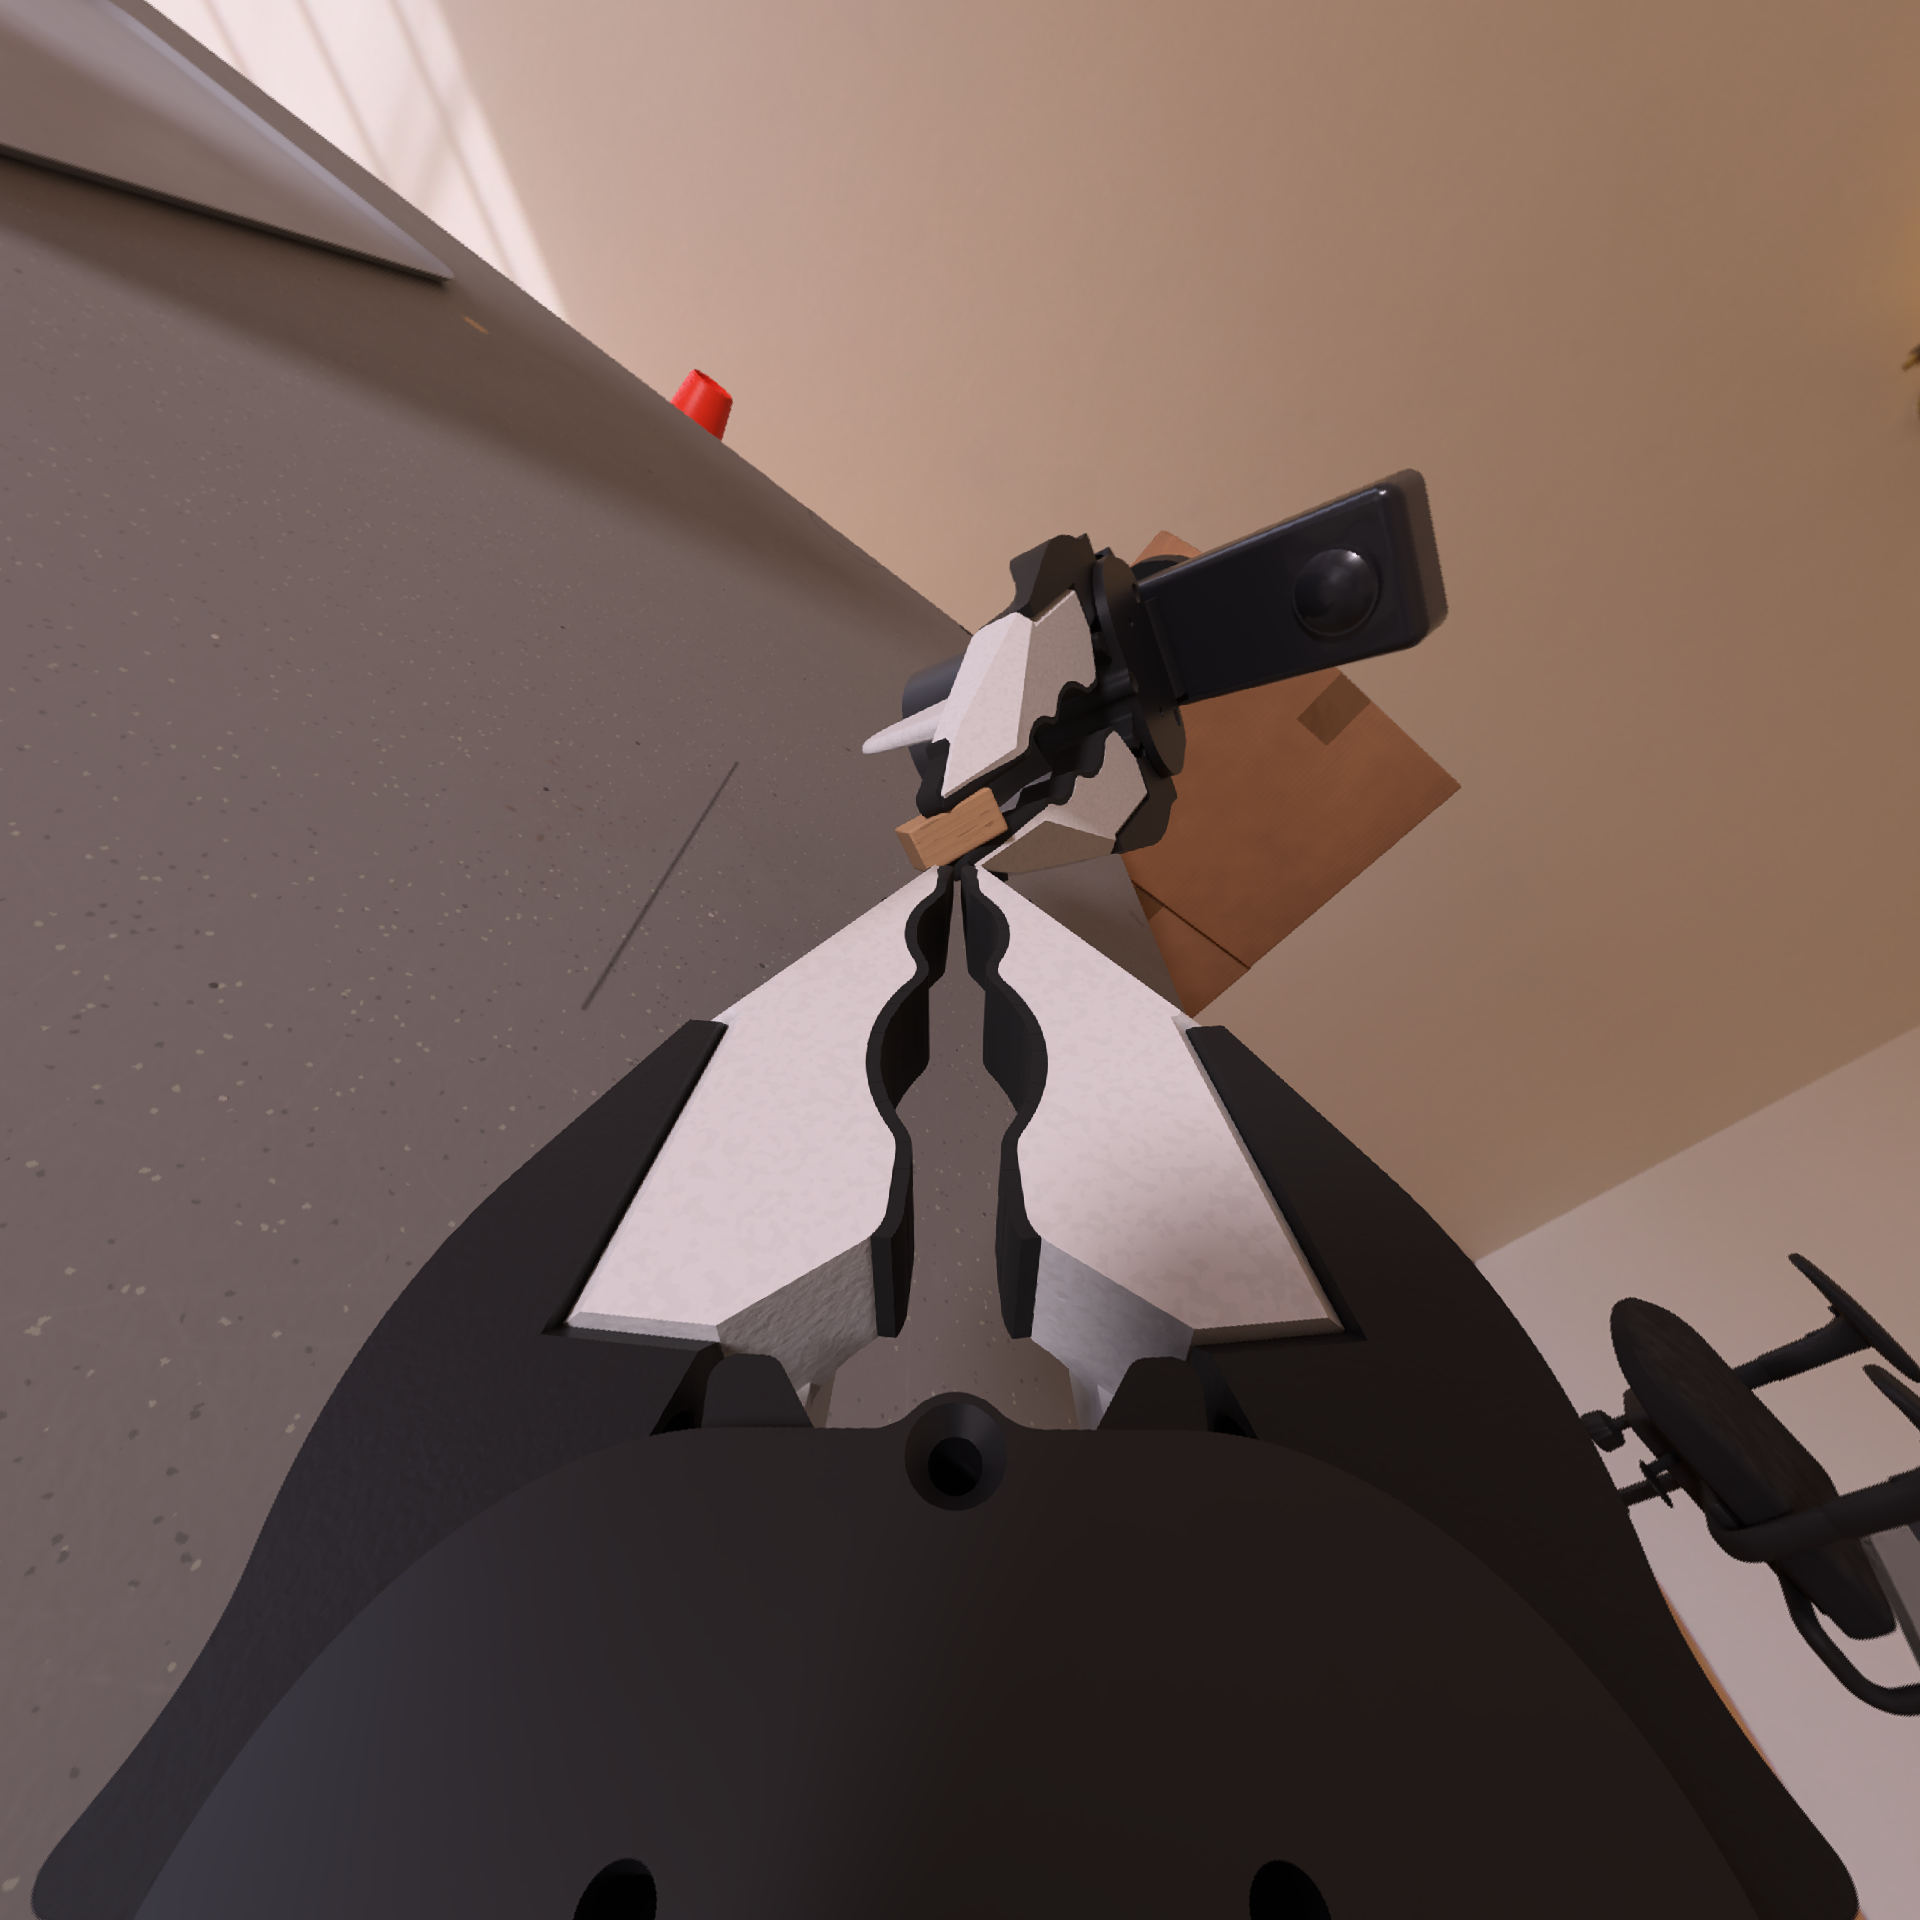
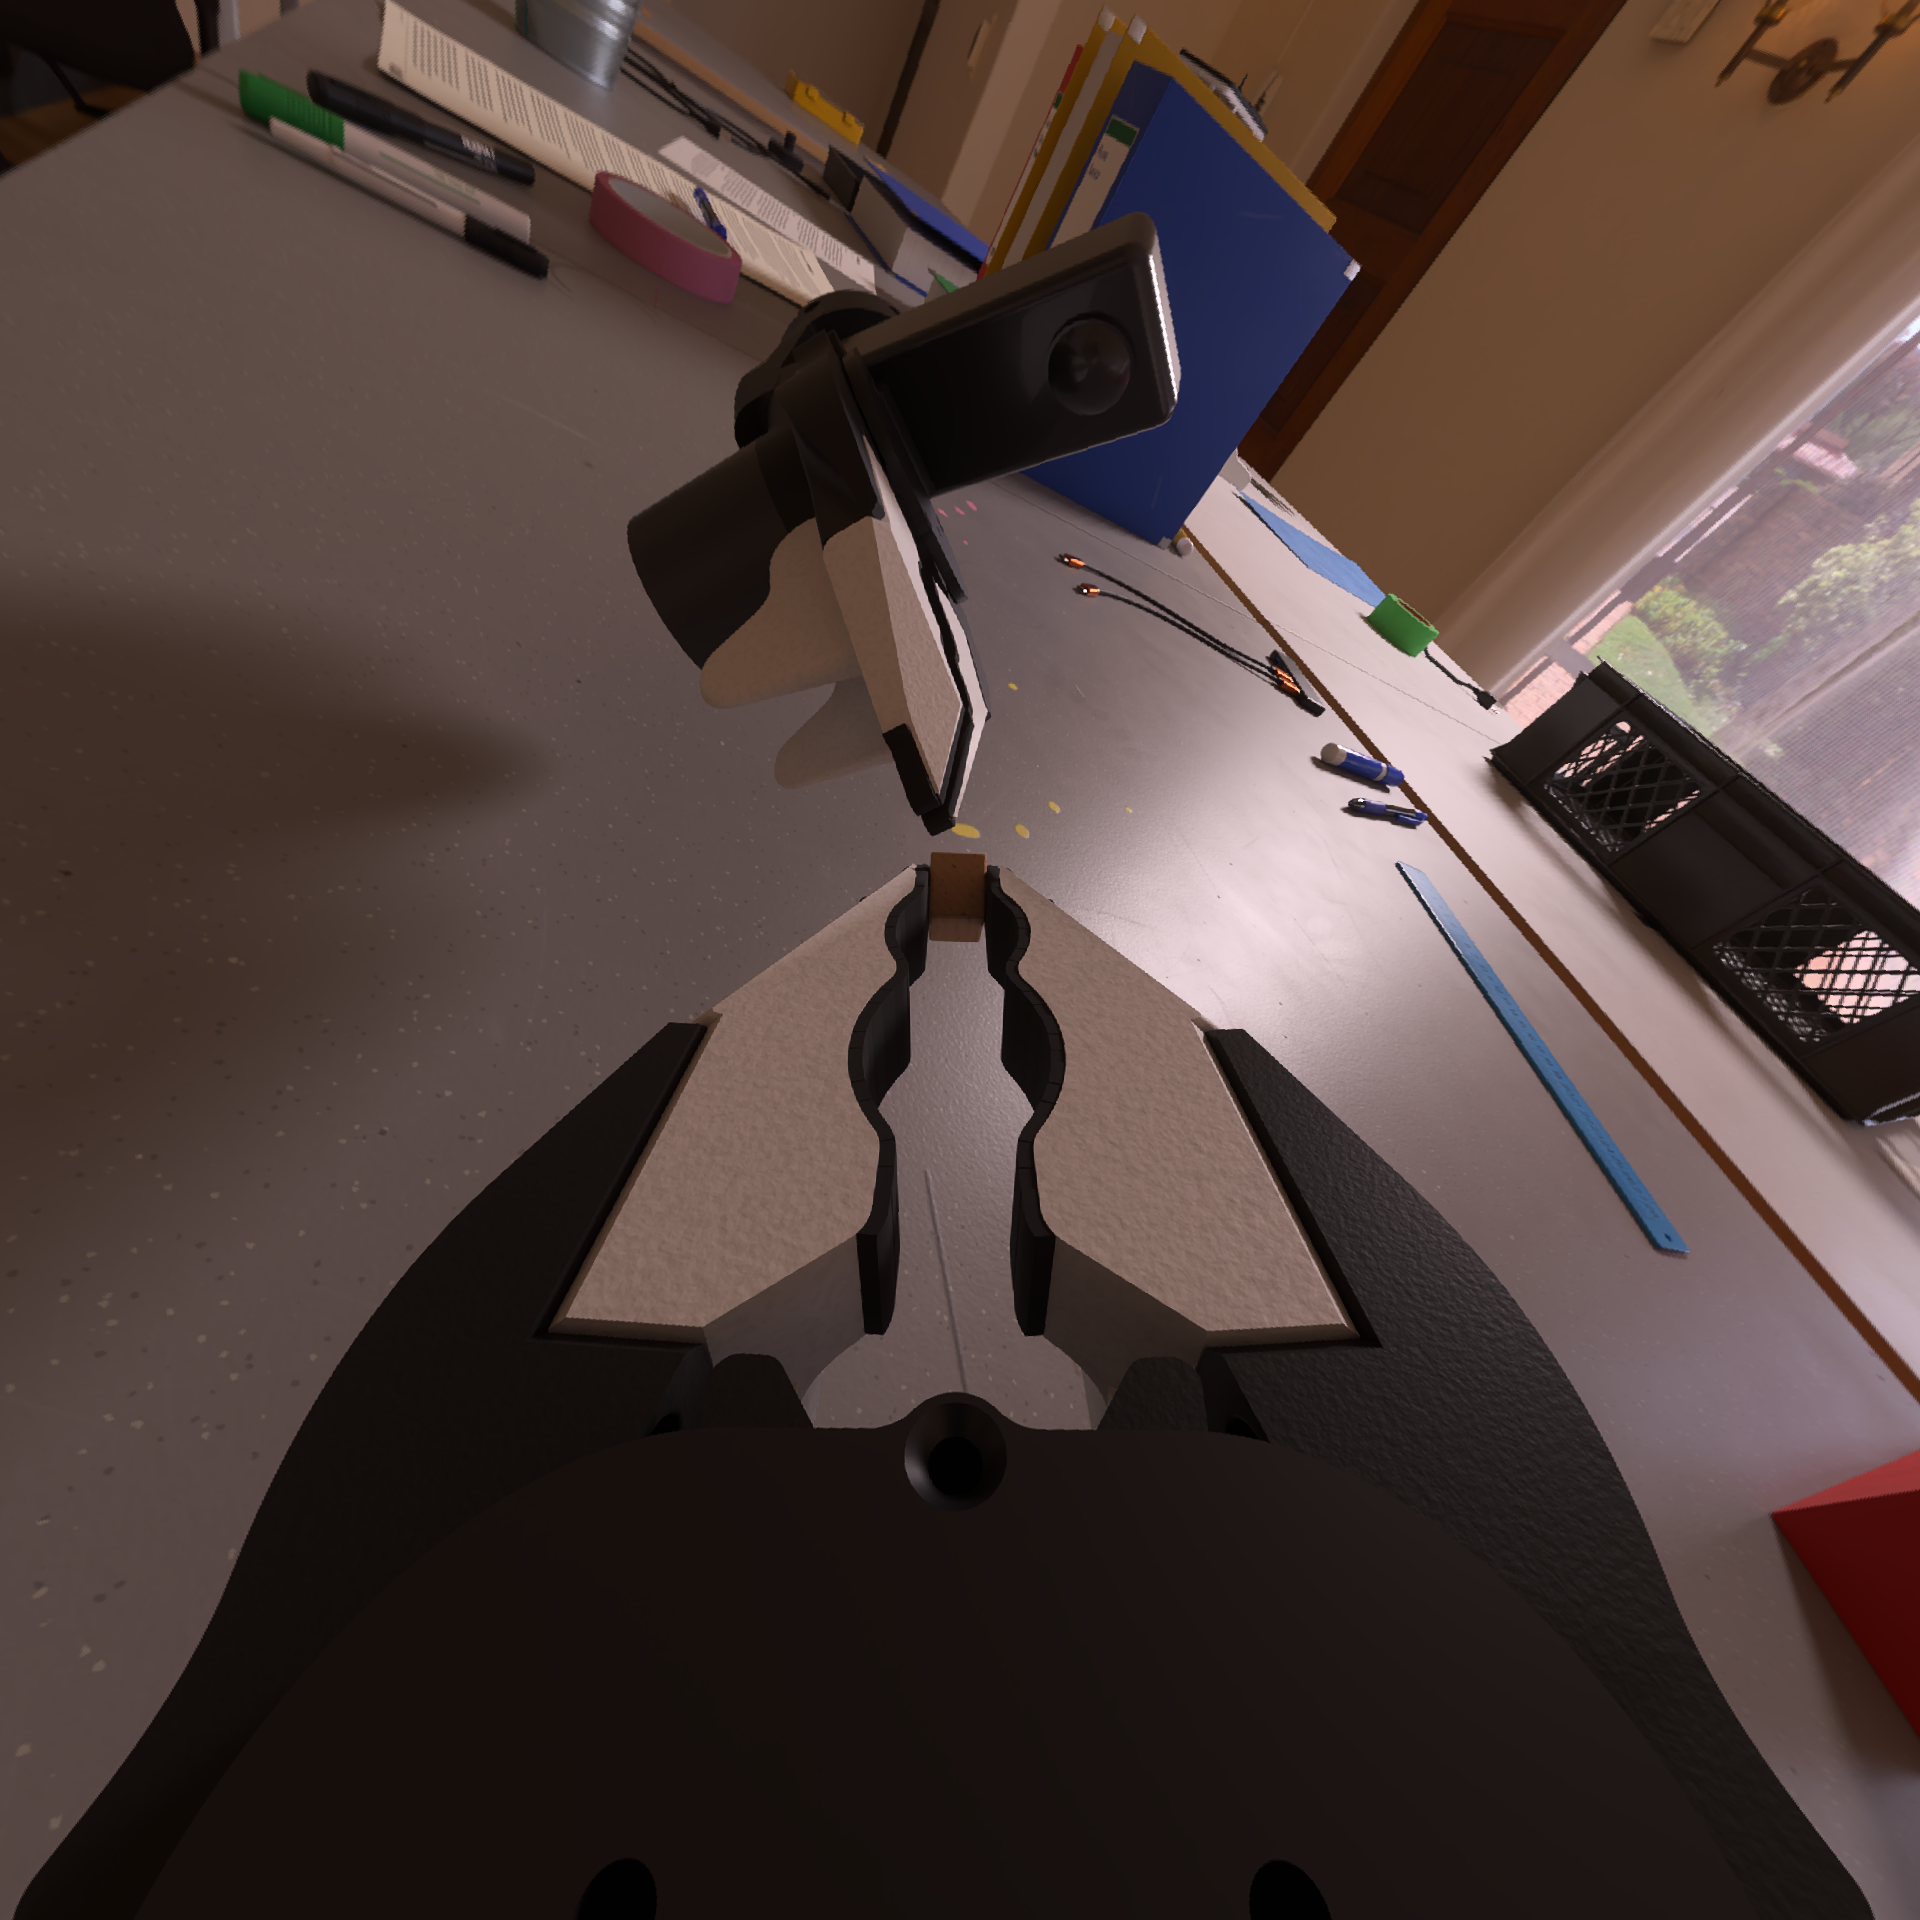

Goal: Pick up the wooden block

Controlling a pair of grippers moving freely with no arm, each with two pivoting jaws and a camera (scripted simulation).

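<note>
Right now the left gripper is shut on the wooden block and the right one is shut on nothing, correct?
Swapped. The right gripper is shut on the wooden block, pinched between its fingertips in the right wrist view. The left gripper is shut on nothing; the left wrist view shows its tips together just short of the block.

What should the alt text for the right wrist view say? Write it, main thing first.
The right gripper pinches a small wooden block between its fingertips above a grey table. The left gripper hangs shut just beyond it, and further off lie markers, a pink tape roll, a blue binder and a blue ruler.
</note>
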